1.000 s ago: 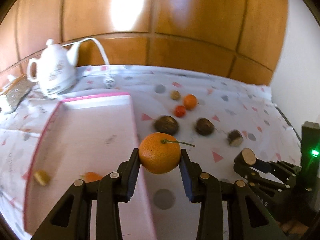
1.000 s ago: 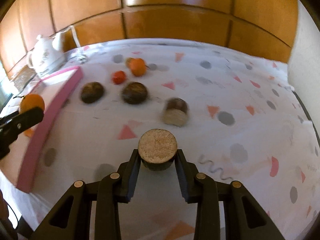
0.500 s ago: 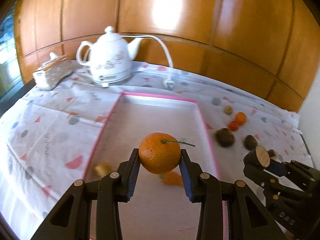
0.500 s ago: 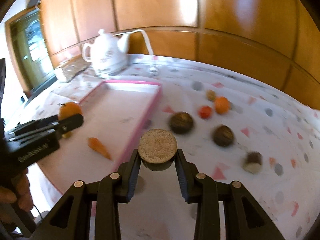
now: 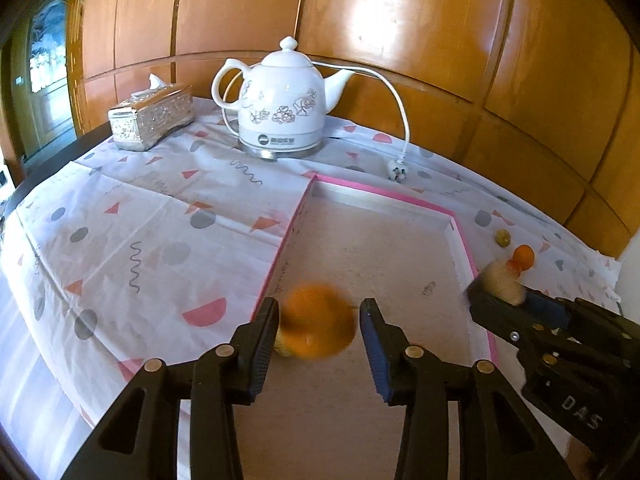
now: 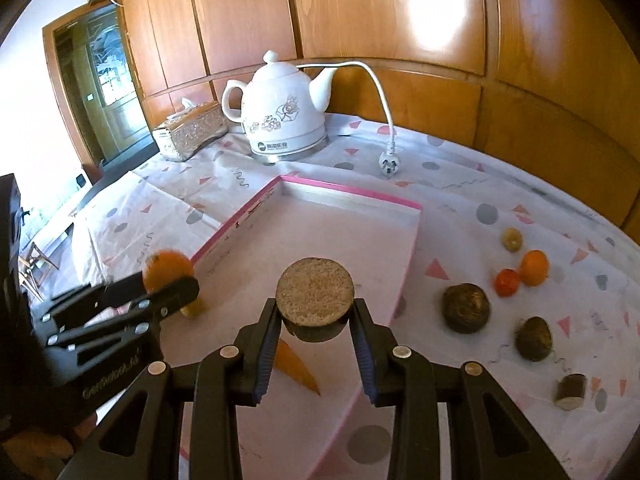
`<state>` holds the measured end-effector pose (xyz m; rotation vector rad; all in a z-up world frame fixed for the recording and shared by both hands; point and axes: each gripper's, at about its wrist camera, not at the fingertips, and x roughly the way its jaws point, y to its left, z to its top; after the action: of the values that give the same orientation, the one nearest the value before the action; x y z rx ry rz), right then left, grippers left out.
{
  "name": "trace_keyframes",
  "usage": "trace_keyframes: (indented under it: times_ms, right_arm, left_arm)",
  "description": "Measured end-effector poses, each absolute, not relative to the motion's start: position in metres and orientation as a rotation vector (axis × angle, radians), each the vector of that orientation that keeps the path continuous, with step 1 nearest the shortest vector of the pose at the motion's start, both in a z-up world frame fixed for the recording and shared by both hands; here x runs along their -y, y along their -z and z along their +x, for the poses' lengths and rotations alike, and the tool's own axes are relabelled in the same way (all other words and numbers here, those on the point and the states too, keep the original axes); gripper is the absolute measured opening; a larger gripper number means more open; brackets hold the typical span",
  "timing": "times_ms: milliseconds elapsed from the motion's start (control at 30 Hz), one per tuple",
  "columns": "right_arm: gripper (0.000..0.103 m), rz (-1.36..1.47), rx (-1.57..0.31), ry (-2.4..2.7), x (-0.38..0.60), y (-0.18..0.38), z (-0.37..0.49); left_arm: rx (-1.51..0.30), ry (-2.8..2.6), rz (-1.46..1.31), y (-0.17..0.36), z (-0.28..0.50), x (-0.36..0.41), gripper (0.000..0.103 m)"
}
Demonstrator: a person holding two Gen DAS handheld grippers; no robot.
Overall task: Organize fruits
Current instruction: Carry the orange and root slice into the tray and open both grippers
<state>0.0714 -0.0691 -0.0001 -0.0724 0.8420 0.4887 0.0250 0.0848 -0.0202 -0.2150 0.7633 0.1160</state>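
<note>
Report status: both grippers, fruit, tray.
Left gripper opening, orange dropping free. Right gripper opening around brown disc. Both over pink tray. Nothing blocking.

Daylight from the doorway at left fills my view, throwing hot glare onto the wood panels. Fisheye bending curves and darkens every edge. The orange between my left tool's opening jaws smears with motion blur.

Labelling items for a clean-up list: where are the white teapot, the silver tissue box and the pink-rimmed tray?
white teapot (image 5: 280, 116): left wrist view, belly.
silver tissue box (image 5: 150, 118): left wrist view, side.
pink-rimmed tray (image 6: 352, 192): right wrist view, far rim.
</note>
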Motion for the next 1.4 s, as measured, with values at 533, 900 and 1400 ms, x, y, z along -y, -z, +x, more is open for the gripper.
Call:
trace_keyframes:
  times_ms: [533, 900, 1400]
  right_arm:
    - [0.050, 0.002, -0.858, -0.420, 0.087, 0.005, 0.056]
    - [0.050, 0.050, -0.851, -0.355, 0.113, 0.005, 0.048]
    - [0.050, 0.113, -0.871, -0.231, 0.162, 0.017, 0.044]
  left_arm:
    - [-0.737, -0.091, -0.193, 0.008, 0.016, -0.070, 0.059]
    - [-0.733, -0.049, -0.157, 0.004, 0.012, -0.051, 0.059]
    - [-0.748, 0.025, -0.116, 0.004, 0.013, -0.027, 0.059]
